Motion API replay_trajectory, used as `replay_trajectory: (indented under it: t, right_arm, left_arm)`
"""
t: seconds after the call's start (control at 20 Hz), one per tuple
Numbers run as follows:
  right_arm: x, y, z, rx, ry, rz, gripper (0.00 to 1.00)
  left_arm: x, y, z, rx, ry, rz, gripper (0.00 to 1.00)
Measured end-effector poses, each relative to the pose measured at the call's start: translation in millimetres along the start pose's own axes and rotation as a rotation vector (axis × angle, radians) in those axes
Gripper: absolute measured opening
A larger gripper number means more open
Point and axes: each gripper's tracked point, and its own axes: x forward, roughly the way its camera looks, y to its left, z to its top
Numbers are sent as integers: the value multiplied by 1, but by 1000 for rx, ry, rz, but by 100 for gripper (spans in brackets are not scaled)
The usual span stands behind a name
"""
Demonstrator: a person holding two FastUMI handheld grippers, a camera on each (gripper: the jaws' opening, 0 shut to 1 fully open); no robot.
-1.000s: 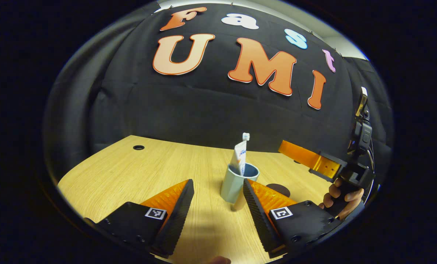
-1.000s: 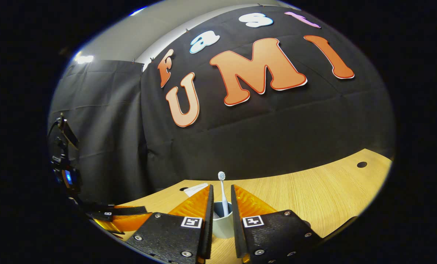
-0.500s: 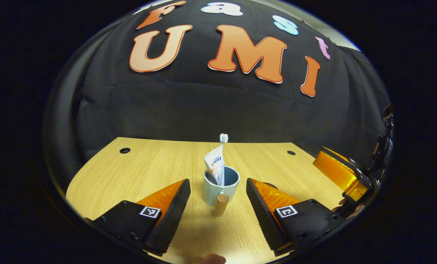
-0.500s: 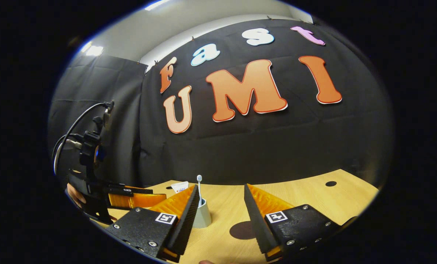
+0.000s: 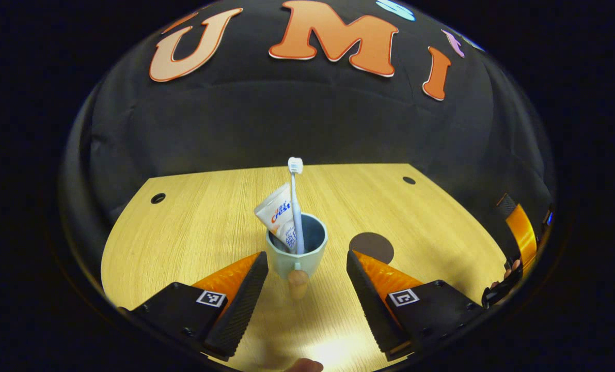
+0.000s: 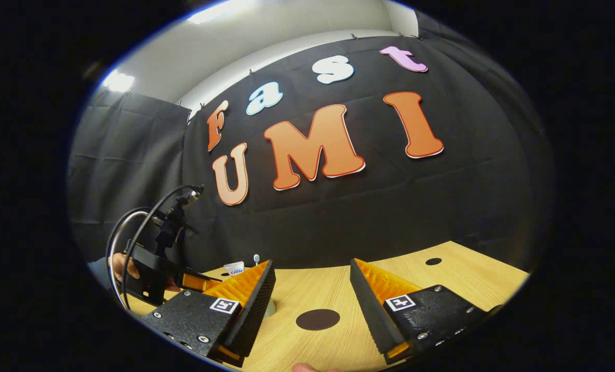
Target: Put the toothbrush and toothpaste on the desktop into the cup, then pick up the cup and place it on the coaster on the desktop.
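Cup (image 5: 296,253) (toothbrush (image 5: 295,204), toothpaste (image 5: 279,217) inside) beside coaster (image 5: 372,247)

Brand lettering on toothpaste (image 5: 279,214), unread.

Both views face the wall low over the desktop (image 5: 193,217) (sharing the coaster (image 6: 317,319))

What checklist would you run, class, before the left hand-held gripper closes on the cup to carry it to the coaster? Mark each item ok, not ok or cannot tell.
1. Toothbrush inside cup: ok.
2. Toothpaste inside cup: ok, leaning left.
3. Left hand-held gripper open, cup between its fingers: ok.
4. Fingers touching cup yet: not ok, gaps both sides.
5. Coaster bare: ok.
6. Right hand-held gripper clear of the cup: ok, open and drawn back.
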Motion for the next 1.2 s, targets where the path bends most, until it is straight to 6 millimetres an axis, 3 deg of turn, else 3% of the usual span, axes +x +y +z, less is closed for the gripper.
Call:
replay_trajectory:
  t: [0.15, 0.45, 0.8, 0.95, 1.1, 1.2]
  right_arm:
    - [-11, -12, -2, -13, -2, -22, 89]
    - [-23, -31, -11, -31, 19, -60, 89]
    - [-34, -44, -7, -31, 4, -86, 89]
    - [-38, -44, -3, -38, -8, -87, 89]
    - [-39, -46, -6, -39, -6, -89, 89]
    - [-39, -46, -6, -36, -4, -90, 89]
  left_arm:
    - [0, 0, -9, 13, 120, 7, 99]
    - [0, 2, -5, 48, 316, 52, 99]
    - [5, -3, 13, 112, 383, 111, 99]
    - [5, -1, 14, 102, 433, 118, 84]
    - [18, 2, 10, 82, 477, 107, 85]
    - [13, -4, 6, 79, 486, 118, 72]
